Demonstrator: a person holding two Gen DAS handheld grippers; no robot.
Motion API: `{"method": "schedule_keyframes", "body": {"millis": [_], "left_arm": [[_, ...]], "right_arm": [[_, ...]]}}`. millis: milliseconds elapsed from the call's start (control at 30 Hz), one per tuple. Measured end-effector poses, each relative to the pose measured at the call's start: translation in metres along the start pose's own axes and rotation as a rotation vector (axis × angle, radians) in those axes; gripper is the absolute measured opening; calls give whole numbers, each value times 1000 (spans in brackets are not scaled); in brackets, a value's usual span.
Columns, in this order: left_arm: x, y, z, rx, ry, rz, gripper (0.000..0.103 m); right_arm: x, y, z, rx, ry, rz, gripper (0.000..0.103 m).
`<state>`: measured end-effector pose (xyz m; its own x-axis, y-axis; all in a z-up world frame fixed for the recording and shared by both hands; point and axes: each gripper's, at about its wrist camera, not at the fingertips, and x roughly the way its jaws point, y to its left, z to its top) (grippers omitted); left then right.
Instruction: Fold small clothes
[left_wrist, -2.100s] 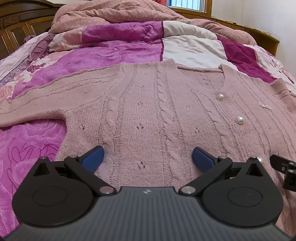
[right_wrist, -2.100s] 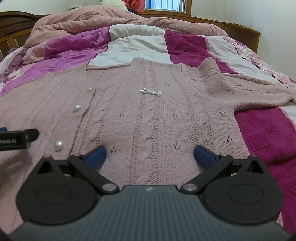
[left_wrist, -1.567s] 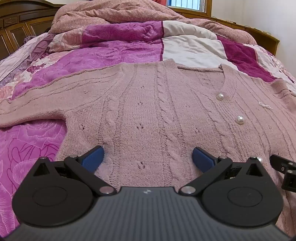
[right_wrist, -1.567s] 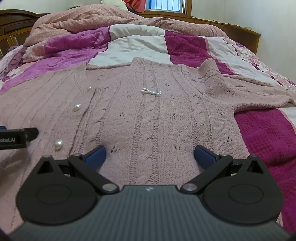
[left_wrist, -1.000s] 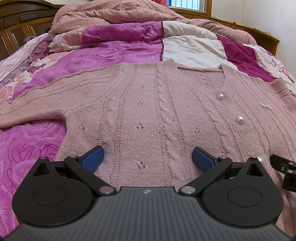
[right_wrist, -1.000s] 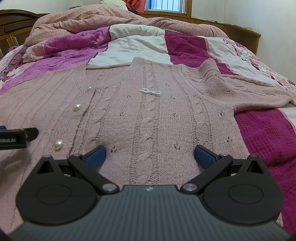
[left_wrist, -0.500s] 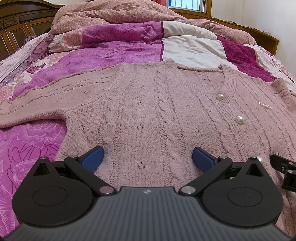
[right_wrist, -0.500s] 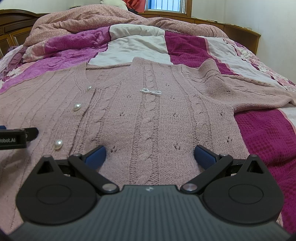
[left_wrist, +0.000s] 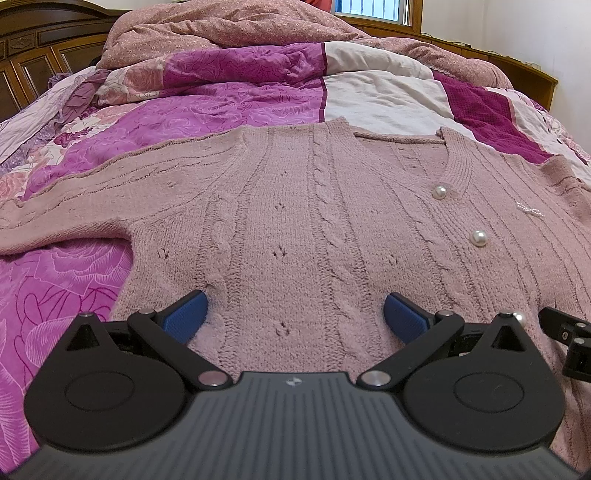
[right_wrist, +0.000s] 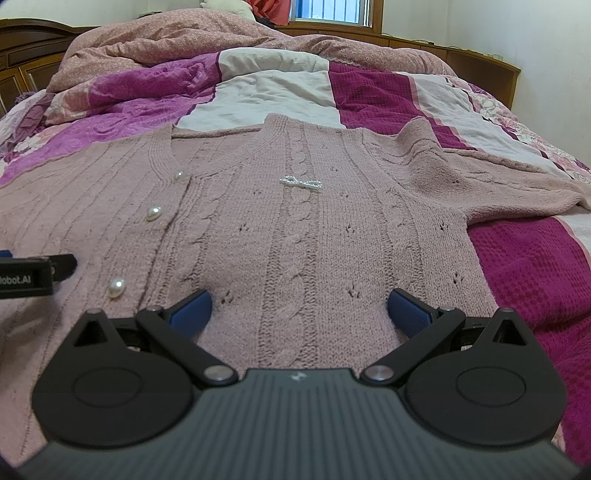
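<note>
A pink knitted cardigan (left_wrist: 295, 229) lies spread flat, front up, on the bed's patchwork quilt (left_wrist: 229, 107), with its hem toward the cameras and the neckline at 12 o'clock. Both sleeves are stretched out: one runs off toward 9 o'clock in the left view (left_wrist: 74, 195), the other toward 3 o'clock in the right view (right_wrist: 498, 177). Pearl buttons (right_wrist: 153, 213) run down the front, and a small beaded bow (right_wrist: 301, 182) sits on the chest.

The left gripper (left_wrist: 293, 314) rests low over the hem with its jaws wide apart and nothing between them; the blue pads (left_wrist: 184, 314) sit against the knit. The right gripper (right_wrist: 299, 308) is likewise spread and empty, just beside the other along the hem.

No fold looks made yet, so this seems to be the start, with the garment laid out ready. The next move likely calls for closing on a sleeve or side edge and carrying it across the body, keeping the loose knit from bunching.
</note>
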<state>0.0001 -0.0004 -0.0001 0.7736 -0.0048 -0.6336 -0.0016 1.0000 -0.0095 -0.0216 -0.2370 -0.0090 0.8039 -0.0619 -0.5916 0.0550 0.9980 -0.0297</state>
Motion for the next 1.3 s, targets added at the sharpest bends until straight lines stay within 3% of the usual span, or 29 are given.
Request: {"method": "schedule_keyframes", "body": {"millis": [533,1300], "left_arm": [[-1,-5,15,21,63,27,103],[-11,-10,33,32,181,39,103]], "right_arm": [[2,0,4,3,28,4,103],[6,-4,23,32,144,6,103]]}}
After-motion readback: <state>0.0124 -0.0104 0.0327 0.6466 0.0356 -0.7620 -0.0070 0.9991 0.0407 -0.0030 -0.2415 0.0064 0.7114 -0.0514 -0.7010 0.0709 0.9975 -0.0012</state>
